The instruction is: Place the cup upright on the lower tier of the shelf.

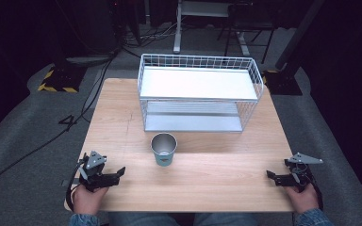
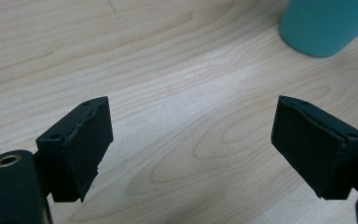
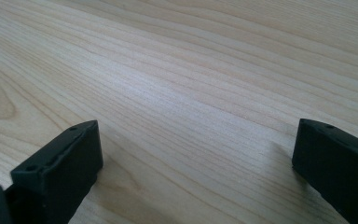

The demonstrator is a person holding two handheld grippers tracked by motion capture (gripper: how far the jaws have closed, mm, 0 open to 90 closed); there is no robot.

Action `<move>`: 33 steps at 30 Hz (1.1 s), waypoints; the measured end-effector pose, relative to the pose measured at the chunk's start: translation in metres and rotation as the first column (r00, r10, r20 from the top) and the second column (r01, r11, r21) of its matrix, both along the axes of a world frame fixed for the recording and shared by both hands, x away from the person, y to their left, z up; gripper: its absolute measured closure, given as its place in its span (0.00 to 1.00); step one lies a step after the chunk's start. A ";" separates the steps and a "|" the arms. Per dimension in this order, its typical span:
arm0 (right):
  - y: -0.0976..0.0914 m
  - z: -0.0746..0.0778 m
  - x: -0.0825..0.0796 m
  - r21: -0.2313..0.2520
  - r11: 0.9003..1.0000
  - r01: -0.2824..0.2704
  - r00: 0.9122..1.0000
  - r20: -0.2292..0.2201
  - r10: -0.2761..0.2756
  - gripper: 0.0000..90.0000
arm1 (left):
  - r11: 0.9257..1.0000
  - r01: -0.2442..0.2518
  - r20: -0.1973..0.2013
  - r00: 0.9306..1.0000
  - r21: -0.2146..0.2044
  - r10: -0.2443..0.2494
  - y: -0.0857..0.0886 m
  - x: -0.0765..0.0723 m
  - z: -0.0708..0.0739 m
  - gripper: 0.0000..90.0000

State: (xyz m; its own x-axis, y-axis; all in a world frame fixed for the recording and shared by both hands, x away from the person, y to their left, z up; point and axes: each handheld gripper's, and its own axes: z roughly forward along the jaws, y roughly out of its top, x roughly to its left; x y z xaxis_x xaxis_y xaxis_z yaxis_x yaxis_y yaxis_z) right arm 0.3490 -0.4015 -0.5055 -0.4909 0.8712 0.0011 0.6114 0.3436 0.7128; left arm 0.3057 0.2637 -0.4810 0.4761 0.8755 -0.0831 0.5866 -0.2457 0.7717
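Observation:
A teal cup (image 1: 164,149) with a metal-grey inside stands upright near the middle of the wooden table (image 1: 193,188). Its base also appears at the top right of the left gripper view as a teal cup (image 2: 324,25). My left gripper (image 1: 120,173) rests at the table's front left, jaws open with only bare wood between them (image 2: 191,135). My right gripper (image 1: 271,176) sits at the front right, open over bare wood as well (image 3: 196,154). Both are held low by a person's hands and stay apart from the cup.
A white wire rack (image 1: 198,92) with two shelves stands at the back of the table, just behind the cup. Cables and a stand's legs lie on the grey floor beyond the table's far edge.

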 end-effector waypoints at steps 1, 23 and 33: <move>0.000 0.000 0.000 0.001 1.000 -0.001 1.000 -0.001 0.001 0.02 | 1.000 0.005 0.006 1.000 -0.015 -0.005 0.000 -0.001 0.002 0.15; 0.000 0.000 0.000 0.001 1.000 -0.001 1.000 -0.001 0.001 0.02 | 0.995 0.067 0.151 0.987 -0.077 -0.054 -0.015 -0.014 0.025 0.16; 0.000 0.000 0.000 0.000 1.000 0.000 1.000 0.000 0.000 0.02 | 0.988 0.109 0.170 0.981 -0.106 -0.090 -0.026 -0.011 0.028 0.16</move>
